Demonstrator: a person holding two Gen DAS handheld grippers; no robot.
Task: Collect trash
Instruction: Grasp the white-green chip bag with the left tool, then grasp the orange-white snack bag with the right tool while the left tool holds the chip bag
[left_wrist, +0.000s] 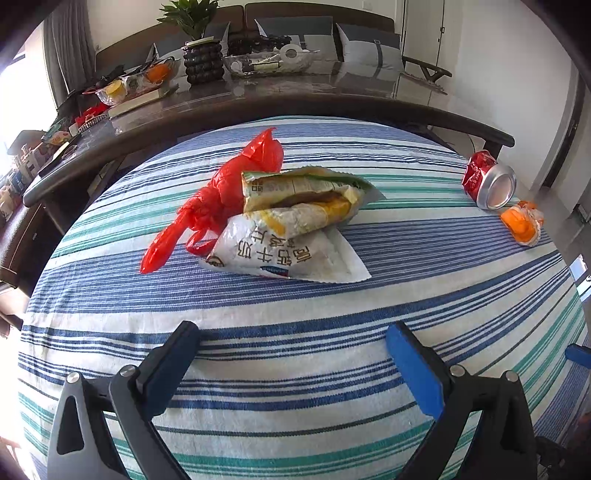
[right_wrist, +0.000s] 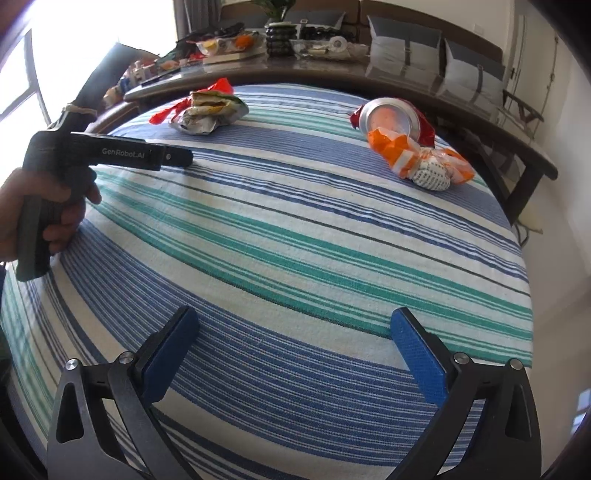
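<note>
On the woven striped tablecloth (left_wrist: 295, 317) we find, left to right: a crinkled red plastic bag (left_wrist: 221, 199), glossy snack wrappers (left_wrist: 295, 229) lying on it, a crushed red aluminium can (left_wrist: 489, 181) and an orange wrapper (left_wrist: 522, 223) (touching). The left gripper (left_wrist: 293, 339) and the right gripper (right_wrist: 293, 323) both hover with fingers apart, nothing between them.

Trash lying on the striped table

A red plastic bag (left_wrist: 229, 192) lies crumpled in the middle, at about 12 o'clock in the left wrist view. Two crinkled snack wrappers (left_wrist: 295, 221) lie touching it on its right side, one on top of the other. Far off at 2 o'clock, a squashed red can (left_wrist: 489, 181) lies on its side, its silver end showing. Just beside it sits an orange wrapper (left_wrist: 522, 221), scrunched up.
</note>
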